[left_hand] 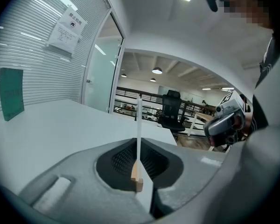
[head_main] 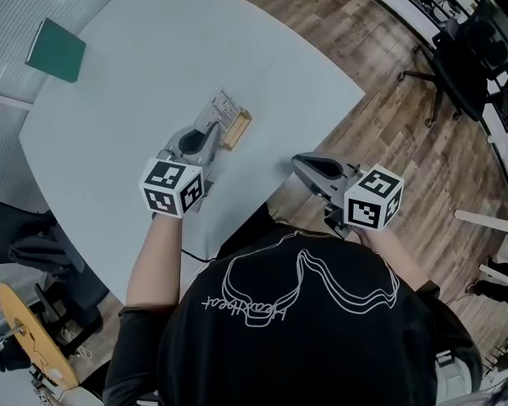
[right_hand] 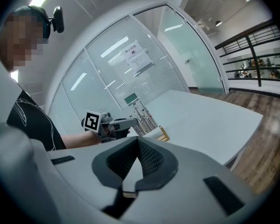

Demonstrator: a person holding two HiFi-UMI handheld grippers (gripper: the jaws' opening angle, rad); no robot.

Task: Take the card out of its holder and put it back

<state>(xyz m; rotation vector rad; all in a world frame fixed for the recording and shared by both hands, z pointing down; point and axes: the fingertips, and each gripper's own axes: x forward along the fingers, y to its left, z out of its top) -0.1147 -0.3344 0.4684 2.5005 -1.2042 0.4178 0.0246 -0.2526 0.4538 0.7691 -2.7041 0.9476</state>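
Left gripper [head_main: 212,131] jaws pinched on card [head_main: 224,108], its edge at wooden holder [head_main: 238,128] on desk [head_main: 135,66]. Right gripper [head_main: 299,161] jaws closed, empty. Seating and release apparently left.

This is an office. A large white table [head_main: 152,74] stands on wood flooring [head_main: 389,134], with a black swivel chair [head_main: 466,49] at the head view's upper right. Blind-covered glass partitions [left_hand: 42,78] carry a posted notice [left_hand: 66,31] at the left gripper view's upper left.
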